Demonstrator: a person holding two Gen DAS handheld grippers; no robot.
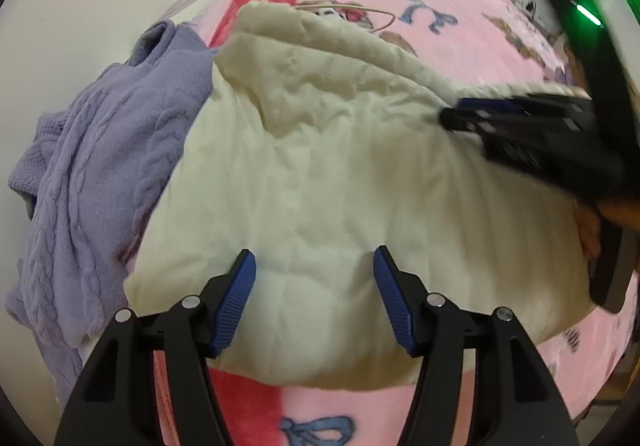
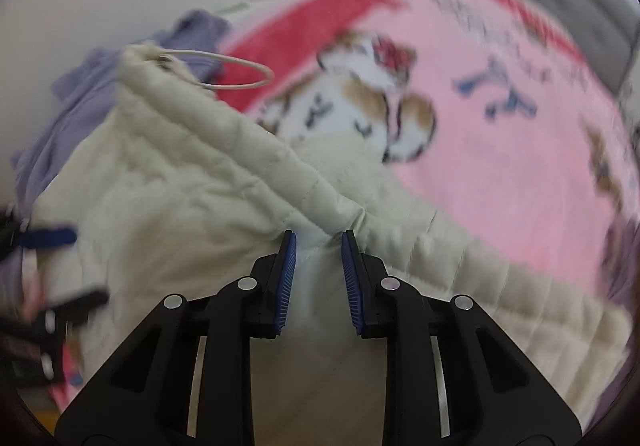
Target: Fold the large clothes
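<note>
Your left gripper (image 1: 315, 296) hangs over the cream quilted garment (image 1: 340, 174), its 2 pads wide apart with nothing between them. The garment spreads ahead of that claw on the pink blanket (image 1: 460, 18). A lilac knit sweater (image 1: 92, 174) lies bunched just left of it, touching the garment's edge. Your right gripper (image 2: 319, 280) has its pads pinched on a fold of the cream garment, fabric bunched between them. A drawstring loop (image 2: 236, 72) sits ahead-left. The right view is blurred.
</note>
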